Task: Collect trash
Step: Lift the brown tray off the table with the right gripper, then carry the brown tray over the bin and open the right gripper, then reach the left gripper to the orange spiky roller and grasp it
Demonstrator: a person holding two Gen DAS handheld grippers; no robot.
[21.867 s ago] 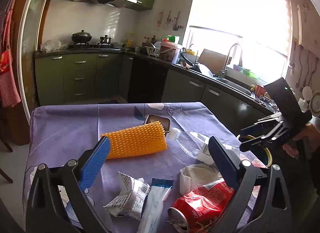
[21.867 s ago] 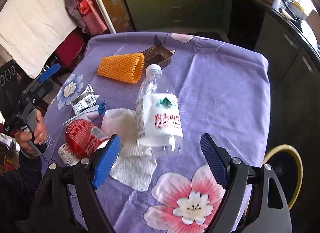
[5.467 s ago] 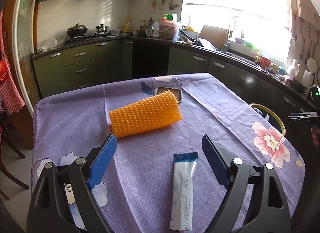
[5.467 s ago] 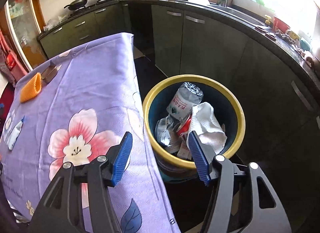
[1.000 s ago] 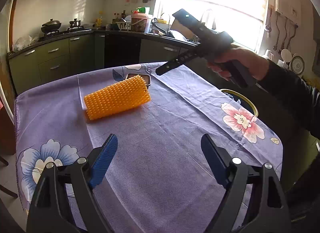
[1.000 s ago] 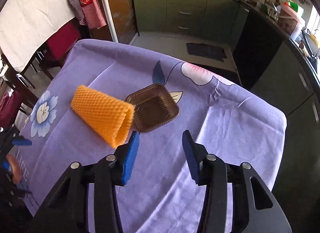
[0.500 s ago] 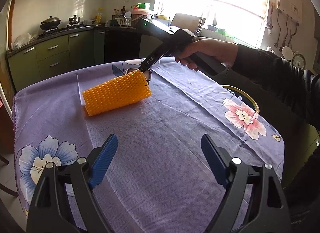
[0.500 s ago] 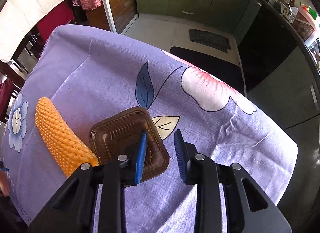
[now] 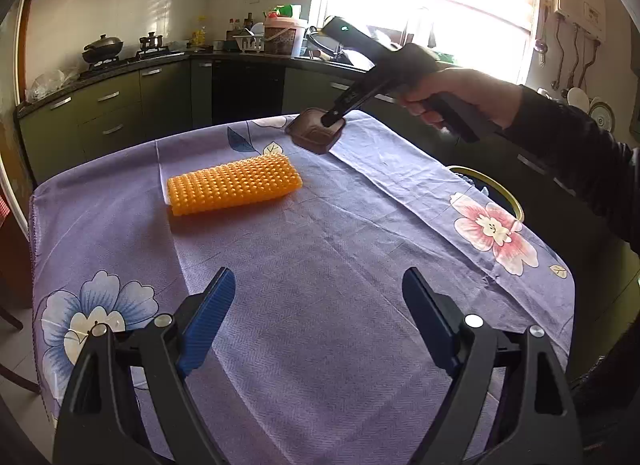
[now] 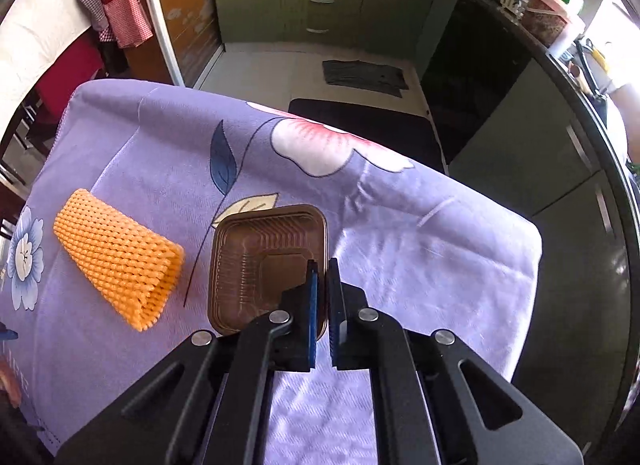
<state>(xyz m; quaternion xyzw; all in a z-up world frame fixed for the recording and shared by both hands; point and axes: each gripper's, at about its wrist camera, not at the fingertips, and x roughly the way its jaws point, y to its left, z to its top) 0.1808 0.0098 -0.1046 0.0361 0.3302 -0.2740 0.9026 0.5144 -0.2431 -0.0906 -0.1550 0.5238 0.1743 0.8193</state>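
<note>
1 brown tray (image 10: 256, 261) (in right tool (image 10: 322, 285)); 1 orange mesh sleeve (image 9: 234, 189)

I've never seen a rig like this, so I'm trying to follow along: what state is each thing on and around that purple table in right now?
right gripper: shut on the tray's rim.
brown plastic tray: empty, pinched, lifted off the cloth.
left gripper: open, holding nothing.
orange foam net: lying on its side, untouched.
tablecloth: spread flat, slightly creased.
yellow-rimmed bin: open-topped, beside the table.

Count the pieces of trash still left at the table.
2. The orange foam net lies on the purple tablecloth; the brown plastic tray is pinched by its rim in the right claw, lifted. None seem hidden.
</note>
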